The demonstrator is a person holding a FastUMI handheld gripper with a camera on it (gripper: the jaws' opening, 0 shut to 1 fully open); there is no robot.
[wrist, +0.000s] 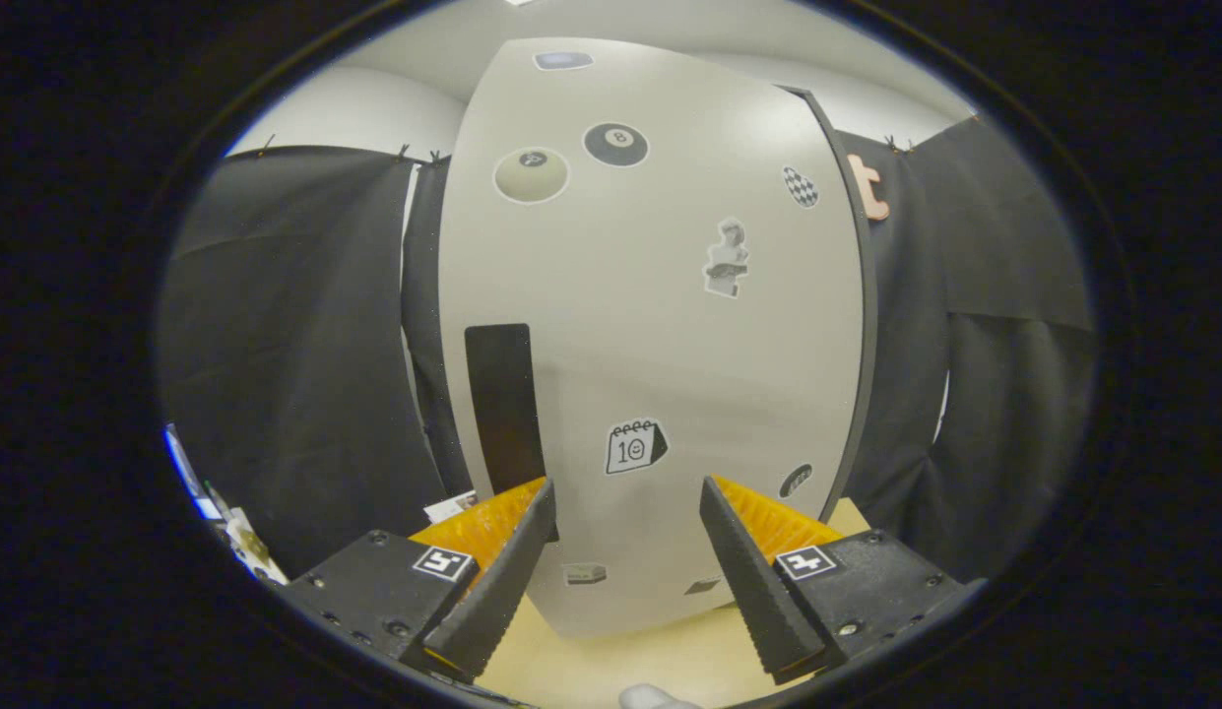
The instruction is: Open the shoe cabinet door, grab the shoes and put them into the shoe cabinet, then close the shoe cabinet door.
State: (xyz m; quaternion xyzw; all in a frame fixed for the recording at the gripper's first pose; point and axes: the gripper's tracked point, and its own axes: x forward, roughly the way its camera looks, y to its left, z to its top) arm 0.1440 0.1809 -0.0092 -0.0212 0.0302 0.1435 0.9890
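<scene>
Directly ahead of the gripper (625, 512), the shoe cabinet door (660, 325) is seen shut, standing upright on the pale bench (611, 655) and dotted with stickers. The jaws are held wide apart with nothing between them. A dark upright handle strip (502, 404) is set near the door's left edge, its long axis vertical, just beyond and above the left finger. Whether shoes sit inside cannot be told, so either stage is fitted: door yet unopened, or already closed again.

Ahead of my jaws the shoe cabinet door (650, 325) looks smooth and matt, stuck with paper-like stickers (634, 446); the surface (620, 665) looks like pale wood.
</scene>
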